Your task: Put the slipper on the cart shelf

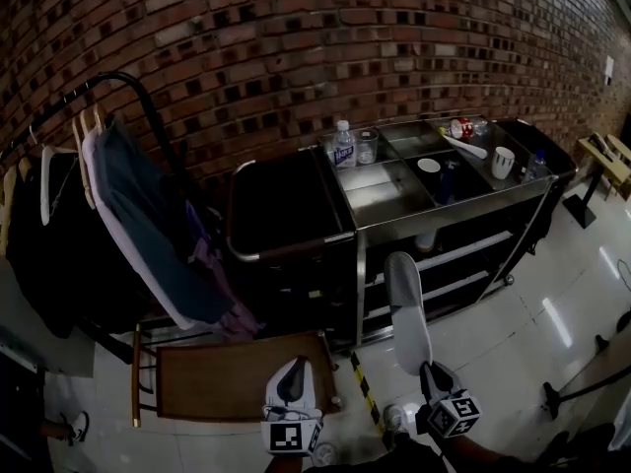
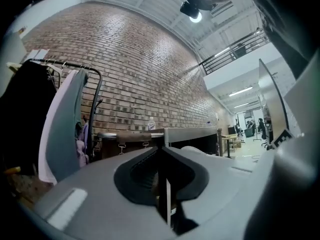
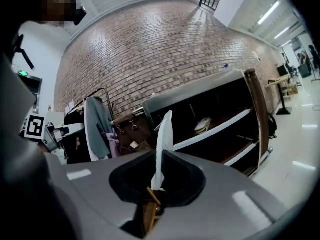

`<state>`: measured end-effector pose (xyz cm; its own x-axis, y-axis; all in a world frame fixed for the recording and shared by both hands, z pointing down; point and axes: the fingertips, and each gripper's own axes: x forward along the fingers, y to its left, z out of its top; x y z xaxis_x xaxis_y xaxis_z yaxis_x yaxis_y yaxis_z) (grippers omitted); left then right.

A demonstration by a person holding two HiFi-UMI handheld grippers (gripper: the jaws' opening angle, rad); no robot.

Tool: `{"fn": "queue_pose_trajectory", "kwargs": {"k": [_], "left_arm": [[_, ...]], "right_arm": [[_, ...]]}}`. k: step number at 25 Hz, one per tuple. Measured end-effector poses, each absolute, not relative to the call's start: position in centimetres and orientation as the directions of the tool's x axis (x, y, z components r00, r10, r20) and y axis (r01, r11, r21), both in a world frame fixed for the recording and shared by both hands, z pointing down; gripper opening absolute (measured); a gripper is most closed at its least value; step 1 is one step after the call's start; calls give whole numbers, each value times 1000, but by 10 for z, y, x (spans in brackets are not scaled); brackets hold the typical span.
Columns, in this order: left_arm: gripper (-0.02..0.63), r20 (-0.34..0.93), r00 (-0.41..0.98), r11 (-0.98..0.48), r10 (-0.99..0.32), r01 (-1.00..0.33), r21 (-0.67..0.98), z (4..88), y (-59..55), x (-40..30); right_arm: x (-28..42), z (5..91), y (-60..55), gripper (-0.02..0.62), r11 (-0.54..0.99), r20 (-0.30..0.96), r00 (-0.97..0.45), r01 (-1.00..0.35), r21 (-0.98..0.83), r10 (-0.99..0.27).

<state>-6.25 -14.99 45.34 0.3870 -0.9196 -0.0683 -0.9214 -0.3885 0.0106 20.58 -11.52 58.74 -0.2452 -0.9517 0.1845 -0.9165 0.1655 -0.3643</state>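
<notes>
A white slipper (image 1: 406,308) stands up from my right gripper (image 1: 426,371), which is shut on its heel end. Its toe points at the open shelves (image 1: 444,264) of the steel cart (image 1: 394,190). In the right gripper view the slipper (image 3: 163,144) shows edge-on between the closed jaws of that gripper (image 3: 159,176), in front of the cart's white shelf (image 3: 220,129). Another pale slipper (image 3: 202,125) lies on that shelf. My left gripper (image 1: 292,382) hangs over a wooden stool (image 1: 227,377). In its own view the left gripper (image 2: 162,164) is shut with nothing held.
A clothes rack (image 1: 128,205) with hanging garments stands at the left, close to the stool. A black bag frame (image 1: 286,210) fills the cart's left end. A water bottle (image 1: 343,146), a cup (image 1: 504,162) and small items sit on top. Yellow-black tape (image 1: 365,387) marks the floor.
</notes>
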Motion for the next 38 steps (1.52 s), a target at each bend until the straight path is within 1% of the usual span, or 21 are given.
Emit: {"fn": "queue_pose_trajectory", "kwargs": {"k": [4, 10, 13, 18, 26, 29, 32, 33, 36, 37, 38], "left_arm": [[32, -56, 293, -294, -954, -956, -2, 451, -171, -55], [32, -66, 185, -184, -981, -983, -9, 446, -196, -22], [31, -69, 164, -164, -984, -986, -4, 447, -205, -3], [30, -62, 134, -133, -989, -991, -19, 443, -210, 1], [29, -49, 141, -141, -989, -990, -14, 451, -220, 1], [29, -53, 146, -146, -988, -989, -9, 452, -223, 0], [29, -48, 153, -153, -987, -988, -1, 453, -224, 0], [29, -46, 154, -154, -987, -988, 0, 453, -224, -1], [29, -43, 155, -155, -987, -988, 3, 454, -224, -3], [29, -41, 157, -157, -987, -988, 4, 455, -224, -3], [29, -40, 159, -159, -987, -987, 6, 455, -224, -3]], "right_arm": [[225, 593, -177, 34, 211, 184, -300, -898, -387, -936], [238, 609, -267, 34, 257, 198, -391, -837, -483, -899], [244, 619, -302, 34, 243, 224, -398, -828, -506, -890], [229, 640, -344, 34, 228, 289, -407, -838, -495, -867], [218, 664, -383, 44, 154, 366, -357, -864, -480, -860], [220, 673, -391, 70, 123, 396, -328, -878, -462, -858], [225, 677, -397, 99, 116, 400, -307, -893, -434, -863], [226, 679, -399, 115, 114, 403, -300, -899, -423, -865], [233, 682, -403, 209, 100, 415, -255, -928, -360, -873], [237, 682, -401, 224, 96, 415, -235, -939, -330, -879], [241, 679, -399, 224, 96, 409, -216, -951, -294, -887]]}}
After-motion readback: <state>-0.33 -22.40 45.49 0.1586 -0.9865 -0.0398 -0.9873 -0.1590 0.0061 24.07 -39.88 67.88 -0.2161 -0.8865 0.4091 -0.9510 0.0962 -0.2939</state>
